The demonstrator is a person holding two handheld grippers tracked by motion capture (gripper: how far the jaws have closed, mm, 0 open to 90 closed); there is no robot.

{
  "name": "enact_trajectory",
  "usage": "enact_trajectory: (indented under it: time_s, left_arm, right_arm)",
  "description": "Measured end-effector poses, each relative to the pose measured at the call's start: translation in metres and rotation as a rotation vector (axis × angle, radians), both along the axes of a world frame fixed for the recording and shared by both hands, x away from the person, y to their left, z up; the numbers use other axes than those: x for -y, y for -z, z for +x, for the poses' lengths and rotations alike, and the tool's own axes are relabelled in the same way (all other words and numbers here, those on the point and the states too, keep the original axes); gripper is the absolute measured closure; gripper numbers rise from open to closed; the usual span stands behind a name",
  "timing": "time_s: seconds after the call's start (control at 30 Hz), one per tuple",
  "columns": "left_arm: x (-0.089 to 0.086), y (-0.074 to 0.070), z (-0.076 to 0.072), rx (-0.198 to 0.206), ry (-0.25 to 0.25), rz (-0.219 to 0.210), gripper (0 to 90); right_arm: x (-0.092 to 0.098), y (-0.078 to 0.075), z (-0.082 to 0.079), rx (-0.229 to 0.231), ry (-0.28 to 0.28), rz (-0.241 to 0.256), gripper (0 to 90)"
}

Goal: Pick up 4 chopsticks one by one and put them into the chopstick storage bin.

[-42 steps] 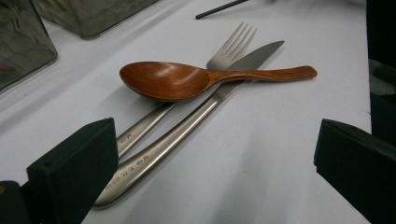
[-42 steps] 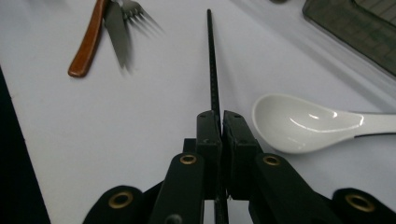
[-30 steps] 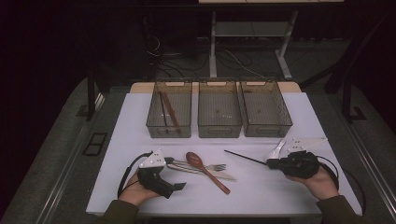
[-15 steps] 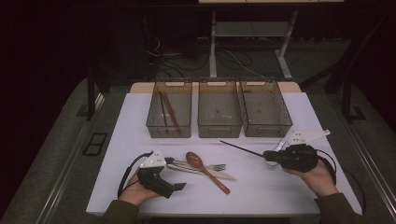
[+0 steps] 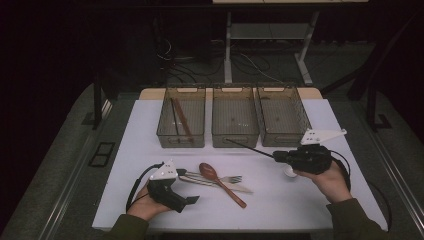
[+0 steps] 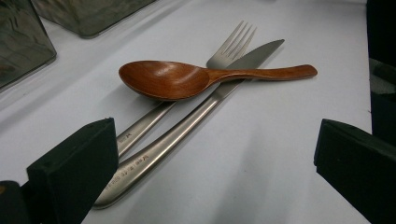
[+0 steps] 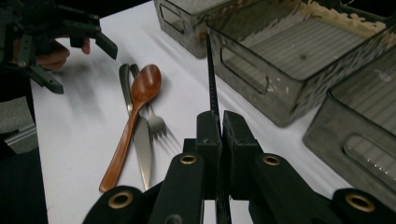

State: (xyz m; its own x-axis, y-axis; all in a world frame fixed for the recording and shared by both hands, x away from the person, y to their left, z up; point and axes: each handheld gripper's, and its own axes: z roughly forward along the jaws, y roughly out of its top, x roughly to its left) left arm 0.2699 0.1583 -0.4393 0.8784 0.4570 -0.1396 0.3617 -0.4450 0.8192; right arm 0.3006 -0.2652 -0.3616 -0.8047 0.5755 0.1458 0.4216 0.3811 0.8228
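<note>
Black chopstick (image 7: 212, 79) pinched in right tongs (image 7: 220, 126) — tip toward bins (image 5: 234, 117)

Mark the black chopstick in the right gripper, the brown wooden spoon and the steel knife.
Black chopstick (image 7: 211, 79), right gripper view, mid-shaft above the jaws.
Brown wooden spoon (image 6: 161, 79), left gripper view, middle of the bowl.
Steel knife (image 6: 163, 149), left gripper view, on the handle.

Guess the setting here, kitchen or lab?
Most likely a lab or recording workspace, not a kitchen. A white table stands in a dark room with loose cables on the floor behind it, and three identical clear bins are lined up in a row with cutlery staged in front.
</note>
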Motion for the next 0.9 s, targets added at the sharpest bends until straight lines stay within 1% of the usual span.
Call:
enact_trajectory:
  time_s: [0.13,0.3,0.4,0.53,0.6,0.67,0.9]
  left_arm:
    - [0.0,0.0,0.001,0.006,0.005,0.006,0.0]
    - [0.0,0.0,0.0,0.002,-0.002,-0.008,0.0]
    - [0.0,0.0,0.001,0.003,0.002,-0.003,0.0]
    - [0.0,0.0,0.001,0.002,0.002,-0.002,0.0]
    - [0.0,0.0,0.001,0.003,0.003,-0.002,0.0]
    - [0.0,0.0,0.001,0.002,0.004,-0.004,0.0]
    - [0.0,0.0,0.0,0.001,0.005,-0.008,0.0]
  right_arm:
    - [-0.01,-0.003,0.006,0.008,0.005,0.003,86.0]
    - [-0.024,-0.005,0.016,0.014,0.009,0.008,86.0]
    - [-0.032,-0.006,0.022,0.019,0.013,0.004,86.0]
    - [-0.043,-0.007,0.032,0.025,0.027,0.009,86.0]
    - [-0.049,-0.007,0.037,0.027,0.031,0.003,86.0]
    - [-0.055,-0.008,0.043,0.025,0.036,0.009,86.0]
    - [-0.073,-0.013,0.059,0.029,0.053,-0.003,85.9]
